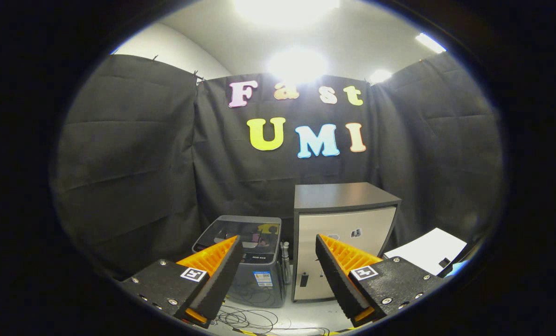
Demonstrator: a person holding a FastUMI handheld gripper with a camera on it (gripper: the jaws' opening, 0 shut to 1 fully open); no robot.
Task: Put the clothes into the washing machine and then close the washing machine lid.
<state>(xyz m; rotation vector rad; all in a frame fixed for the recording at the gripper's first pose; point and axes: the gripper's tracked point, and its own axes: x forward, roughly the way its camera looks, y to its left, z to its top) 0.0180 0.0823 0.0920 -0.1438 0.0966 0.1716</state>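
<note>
Washer [245, 261] stands on the floor, beyond the left finger: small, boxy, grey, with a dark glossy see-through lid lying flat; coloured shapes under it may be clothes, cannot tell. Gripper [278, 254] fingers spread wide, holding nothing. Cabinet [341, 233] just right of the washer: dark flat top, pale smooth front. White sheet [429, 249] further right. Judgement: clothes are soft, light, limp; pinch a bunched fold.

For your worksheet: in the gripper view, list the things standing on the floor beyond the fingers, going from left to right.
Washing machine, with its lid down → cabinet → white sheet. The gripper is open, its fingers holding nothing, well short of all three.
</note>
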